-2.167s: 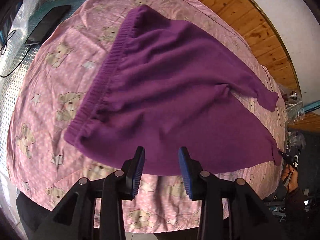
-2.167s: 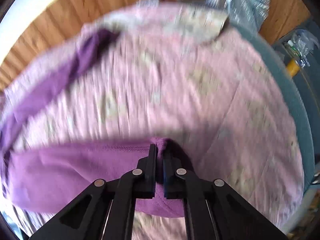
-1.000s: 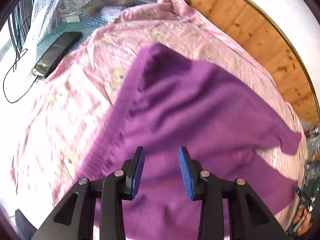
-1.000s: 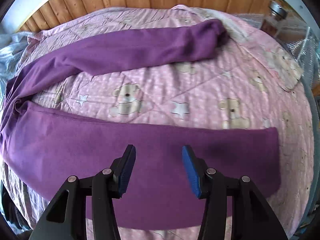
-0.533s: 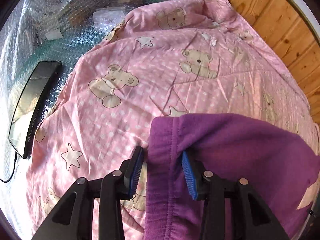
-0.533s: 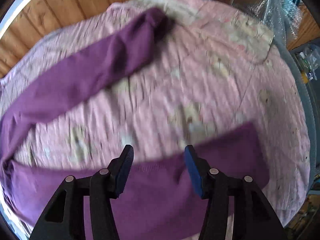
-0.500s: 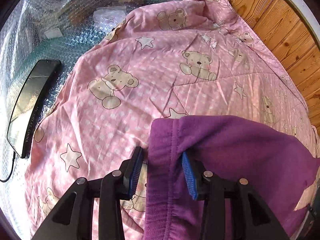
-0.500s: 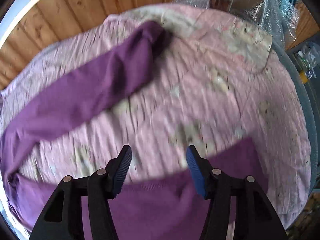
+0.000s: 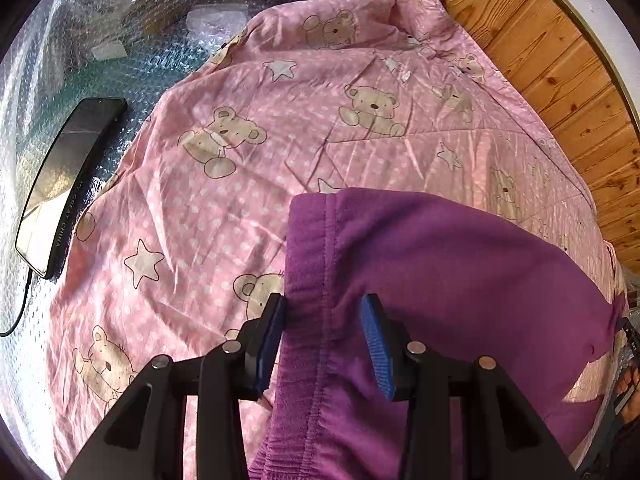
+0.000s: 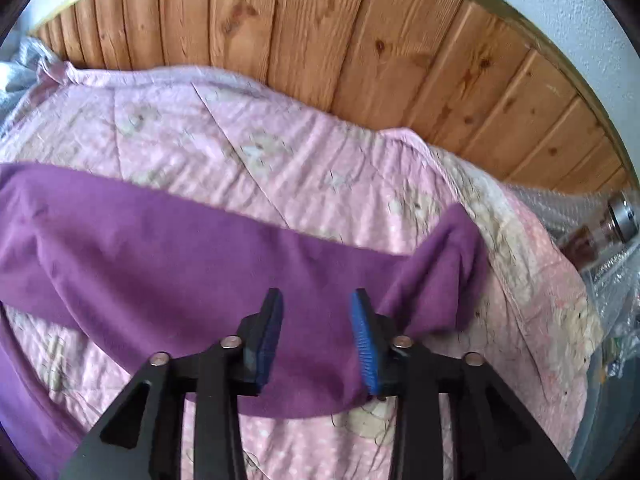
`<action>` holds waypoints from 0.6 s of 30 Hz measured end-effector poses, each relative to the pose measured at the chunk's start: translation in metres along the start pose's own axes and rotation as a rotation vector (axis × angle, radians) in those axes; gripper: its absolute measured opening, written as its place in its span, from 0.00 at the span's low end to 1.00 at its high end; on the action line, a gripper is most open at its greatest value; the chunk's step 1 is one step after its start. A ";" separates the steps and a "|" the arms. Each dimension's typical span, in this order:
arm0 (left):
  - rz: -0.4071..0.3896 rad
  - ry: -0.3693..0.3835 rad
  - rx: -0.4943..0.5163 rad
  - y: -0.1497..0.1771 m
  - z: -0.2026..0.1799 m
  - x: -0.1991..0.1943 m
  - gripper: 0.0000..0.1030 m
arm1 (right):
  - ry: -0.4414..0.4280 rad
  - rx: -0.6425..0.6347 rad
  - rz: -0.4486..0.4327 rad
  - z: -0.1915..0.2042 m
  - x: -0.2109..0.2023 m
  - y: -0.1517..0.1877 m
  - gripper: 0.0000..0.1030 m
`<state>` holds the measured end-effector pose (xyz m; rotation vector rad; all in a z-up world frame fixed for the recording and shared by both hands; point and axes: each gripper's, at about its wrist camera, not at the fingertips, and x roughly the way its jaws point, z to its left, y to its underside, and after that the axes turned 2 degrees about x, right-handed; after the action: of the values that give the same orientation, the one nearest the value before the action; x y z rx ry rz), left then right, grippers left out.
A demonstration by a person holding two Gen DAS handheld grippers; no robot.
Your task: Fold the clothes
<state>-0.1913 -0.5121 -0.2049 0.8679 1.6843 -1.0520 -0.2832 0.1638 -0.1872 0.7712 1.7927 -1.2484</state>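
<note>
Right claw (image 10: 316, 320) moved onto far leg | both claws agape | left claw (image 9: 322, 330) straddles ribbed waistband | fuzzy purple trousers (image 9: 440, 264)

Left claw (image 9: 323, 334) spread wide, blue pads (image 9: 377, 346) apart, angled downward. Right claw (image 10: 316, 330) likewise spread, pads apart, clamping nothing, angled downward.

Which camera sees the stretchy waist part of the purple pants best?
The left wrist view: the waistband of the purple pants runs sharp and close between the open left gripper. The right wrist view shows only a pant leg, blurred; no waistband.
</note>
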 end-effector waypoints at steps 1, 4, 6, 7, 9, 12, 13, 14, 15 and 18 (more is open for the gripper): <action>0.008 0.003 0.006 0.001 -0.002 0.000 0.41 | 0.002 0.054 0.020 -0.010 0.003 0.007 0.45; 0.014 -0.008 0.026 -0.001 -0.011 0.001 0.41 | -0.064 0.253 -0.019 -0.050 -0.012 0.026 0.53; 0.012 -0.002 0.022 -0.002 -0.014 0.000 0.41 | -0.100 0.418 -0.075 -0.083 -0.023 0.036 0.63; 0.013 -0.002 0.019 -0.001 -0.013 0.001 0.41 | -0.100 0.508 -0.092 -0.101 -0.024 0.041 0.64; 0.023 -0.006 0.020 -0.001 -0.013 0.004 0.42 | -0.056 0.705 -0.077 -0.136 -0.013 0.051 0.65; 0.055 -0.030 0.017 -0.001 -0.013 0.013 0.43 | -0.071 0.778 0.015 -0.152 0.032 0.041 0.64; 0.066 -0.031 0.014 -0.001 -0.014 0.016 0.44 | -0.073 0.761 0.021 -0.150 0.040 0.036 0.64; 0.073 -0.040 0.017 -0.002 -0.016 0.018 0.44 | -0.077 0.744 0.022 -0.148 0.048 0.029 0.61; 0.077 -0.052 0.025 -0.002 -0.018 0.019 0.45 | -0.078 0.733 0.022 -0.145 0.054 0.023 0.56; 0.086 -0.078 0.056 -0.003 -0.025 0.021 0.47 | -0.075 0.643 0.031 -0.130 0.061 0.006 0.13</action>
<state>-0.2092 -0.4883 -0.2192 0.9157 1.5459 -1.0655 -0.3434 0.2905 -0.2183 1.0744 1.3071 -1.8348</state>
